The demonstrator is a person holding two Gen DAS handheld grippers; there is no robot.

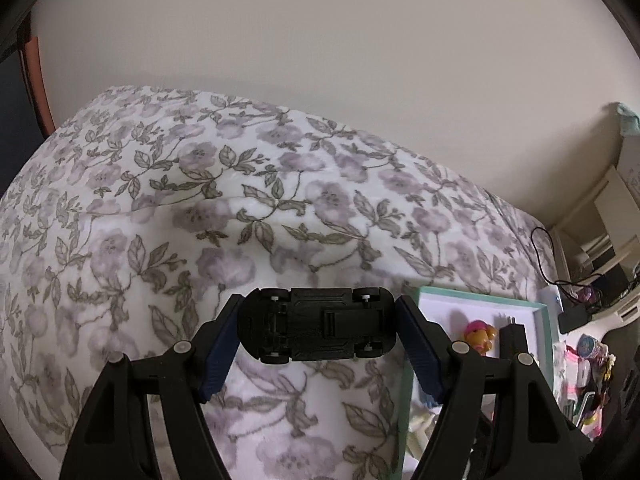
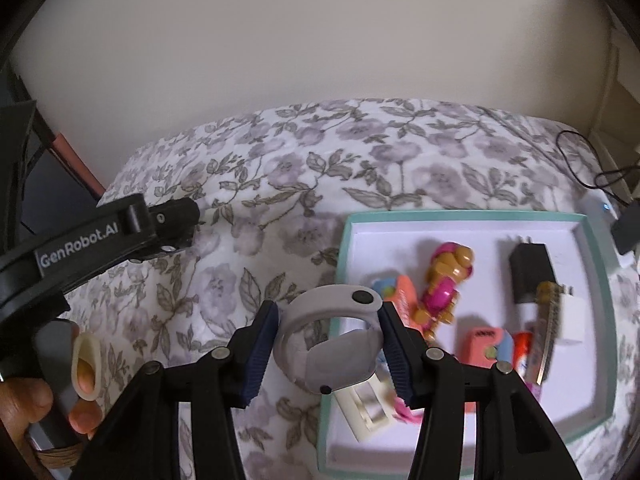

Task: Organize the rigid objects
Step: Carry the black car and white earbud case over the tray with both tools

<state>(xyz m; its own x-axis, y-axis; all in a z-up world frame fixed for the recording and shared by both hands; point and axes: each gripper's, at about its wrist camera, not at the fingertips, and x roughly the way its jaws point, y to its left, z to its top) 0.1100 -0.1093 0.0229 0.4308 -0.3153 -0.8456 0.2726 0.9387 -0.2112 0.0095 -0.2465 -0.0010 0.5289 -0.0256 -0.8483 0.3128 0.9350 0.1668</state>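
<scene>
My left gripper (image 1: 318, 326) is shut on a black toy car (image 1: 316, 326), held lengthwise between the blue pads with its underside and wheels facing the camera, above the floral bedspread (image 1: 200, 200). My right gripper (image 2: 330, 344) is shut on a grey looped band with a round disc (image 2: 332, 344), hanging over the left rim of a shallow white tray with a teal edge (image 2: 596, 280). In the tray lie a pink and gold toy figure (image 2: 444, 284), a black charger (image 2: 530, 272), coral boxes (image 2: 480, 344) and a cream plastic piece (image 2: 368, 412). The left gripper (image 2: 176, 224) also shows at the left of the right wrist view.
A person's hand (image 2: 80, 380) grips the left tool's handle at the lower left. A black cable (image 2: 592, 168) and a white device (image 2: 600, 208) lie past the tray's far right corner. The tray (image 1: 480, 300) shows at the right of the left wrist view, with shelves and clutter (image 1: 592, 380) beyond the bed.
</scene>
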